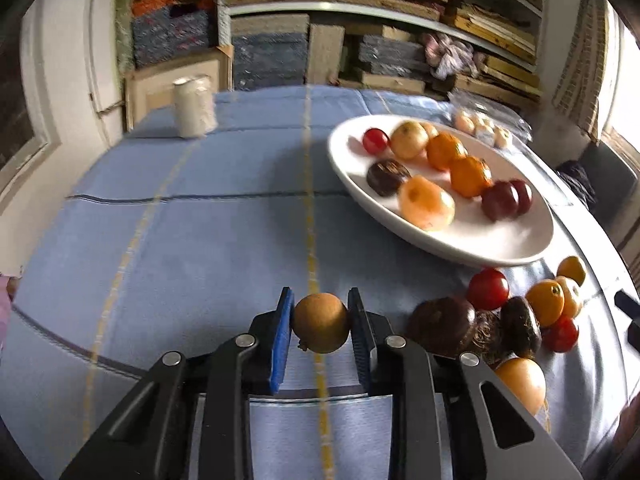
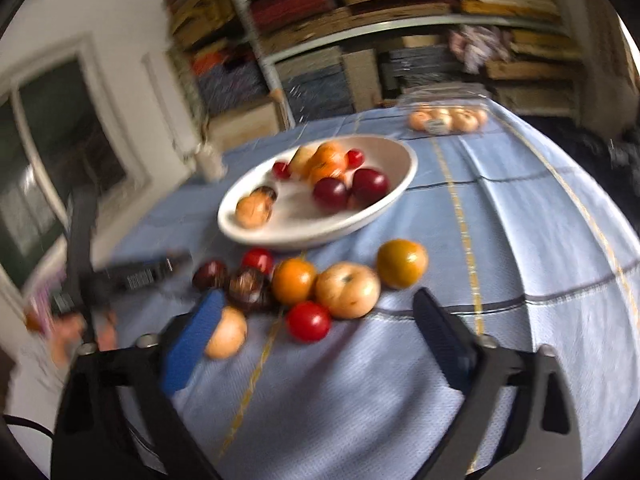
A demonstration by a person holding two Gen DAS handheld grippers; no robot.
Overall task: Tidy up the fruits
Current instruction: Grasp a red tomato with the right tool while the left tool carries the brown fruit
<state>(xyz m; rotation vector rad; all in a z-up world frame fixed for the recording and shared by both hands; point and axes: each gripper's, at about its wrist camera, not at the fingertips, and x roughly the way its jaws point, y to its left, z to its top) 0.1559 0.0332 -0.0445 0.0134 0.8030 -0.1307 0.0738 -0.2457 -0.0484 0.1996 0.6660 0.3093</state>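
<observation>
My left gripper (image 1: 320,312) is shut on a small round yellow-brown fruit (image 1: 320,322), held just above the blue tablecloth. To its right lies a loose pile of fruit (image 1: 520,312): tomatoes, oranges and dark ones. A white bowl (image 1: 500,248) beyond it holds several fruits. In the right wrist view my right gripper (image 2: 320,300) is open, its jaws wide apart in front of the pile. A red tomato (image 2: 308,321) and a pale peach-coloured fruit (image 2: 347,290) lie between the fingers, untouched. A yellowish fruit (image 2: 228,334) sits against the left blue pad. The bowl (image 2: 400,184) stands behind.
A white cylinder (image 1: 192,108) stands at the far left of the table. A clear plastic pack of pale fruits (image 2: 448,120) lies at the far edge behind the bowl. Stacked shelves fill the back wall. The other gripper's dark body (image 2: 136,272) shows blurred at the left.
</observation>
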